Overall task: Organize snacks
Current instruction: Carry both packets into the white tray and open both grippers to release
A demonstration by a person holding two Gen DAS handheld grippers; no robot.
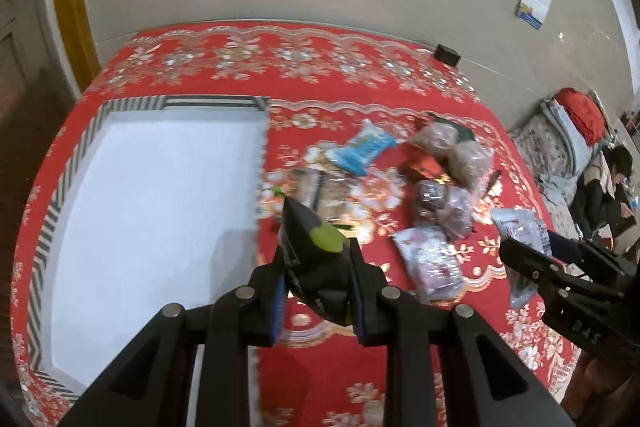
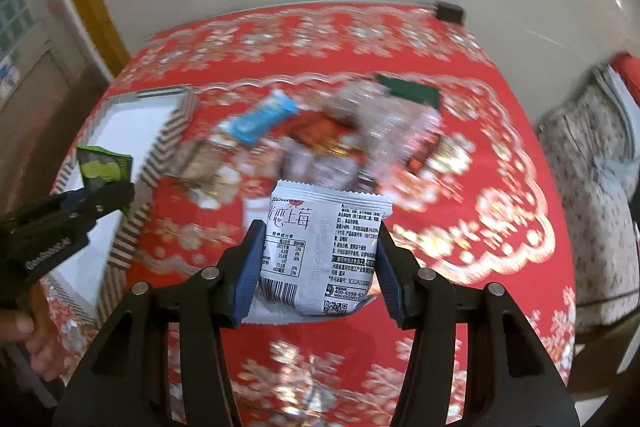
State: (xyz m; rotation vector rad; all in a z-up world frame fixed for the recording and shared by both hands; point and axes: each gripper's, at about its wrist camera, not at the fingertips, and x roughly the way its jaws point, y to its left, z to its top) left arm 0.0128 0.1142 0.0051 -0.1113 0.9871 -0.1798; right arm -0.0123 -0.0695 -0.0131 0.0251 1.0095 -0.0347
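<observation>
Two grippers [image 1: 318,279] [image 2: 316,263], each clamping a snack packet [image 1: 316,255] [image 2: 324,247].

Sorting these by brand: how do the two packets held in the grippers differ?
The left gripper holds a black packet with a lime-green patch; the right gripper holds a white packet with black print and a barcode. The black one is pinched narrow, the white one spans wider jaws. Both are clamped above the red tablecloth.

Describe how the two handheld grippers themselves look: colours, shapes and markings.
Both the left gripper and the right gripper are black plastic, with angular linkage arms joined by round silver pins. Their fingers carry blue pads. Pale embossed lettering runs along each body's side, too blurred to read.
</observation>
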